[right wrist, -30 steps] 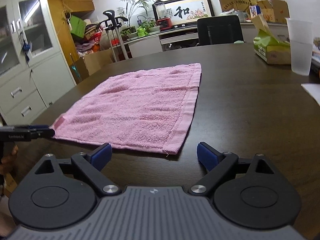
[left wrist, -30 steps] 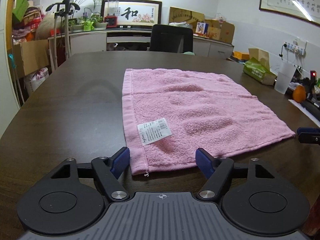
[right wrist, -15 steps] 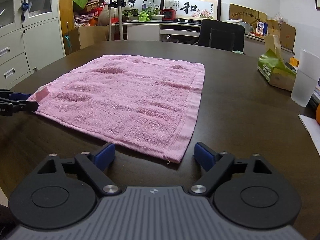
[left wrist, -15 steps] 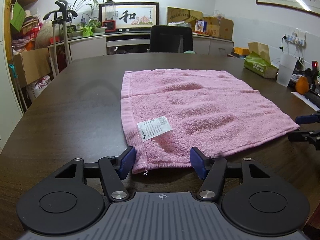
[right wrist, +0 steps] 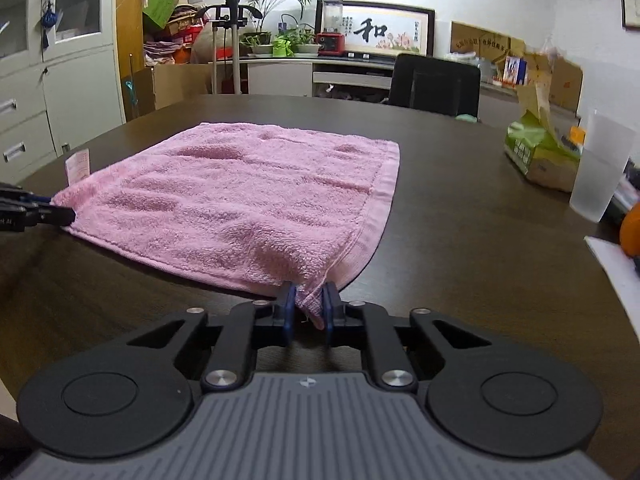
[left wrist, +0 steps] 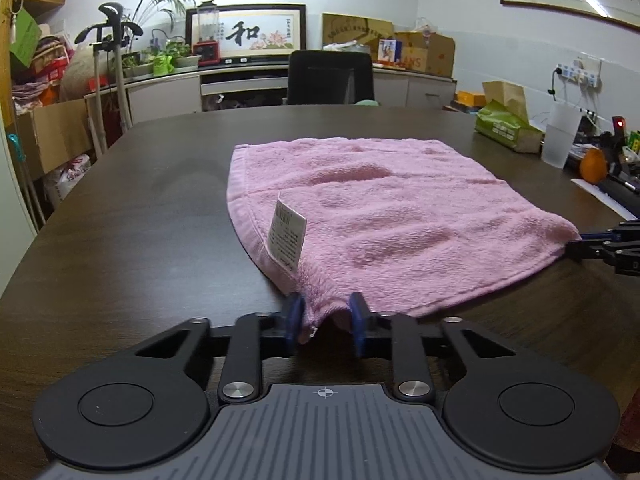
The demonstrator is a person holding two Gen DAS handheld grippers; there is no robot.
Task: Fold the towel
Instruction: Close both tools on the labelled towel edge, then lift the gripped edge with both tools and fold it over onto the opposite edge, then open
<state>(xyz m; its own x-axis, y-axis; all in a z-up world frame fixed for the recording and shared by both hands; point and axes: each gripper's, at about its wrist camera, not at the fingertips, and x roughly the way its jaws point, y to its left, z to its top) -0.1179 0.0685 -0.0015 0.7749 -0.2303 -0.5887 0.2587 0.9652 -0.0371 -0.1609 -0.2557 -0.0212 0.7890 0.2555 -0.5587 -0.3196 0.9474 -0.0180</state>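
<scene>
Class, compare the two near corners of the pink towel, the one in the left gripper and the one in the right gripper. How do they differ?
The left gripper holds the corner nearest the white label; the right gripper's corner has none nearby. The left fingers sit farther apart around a thicker bunch; the right fingers pinch tighter. Both corners of the towel are lifted off the table.

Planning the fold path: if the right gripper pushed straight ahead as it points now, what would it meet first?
The pink towel itself: the right gripper is shut on its near corner, so it would bunch the cloth. Beyond, only bare table, probably.
</scene>
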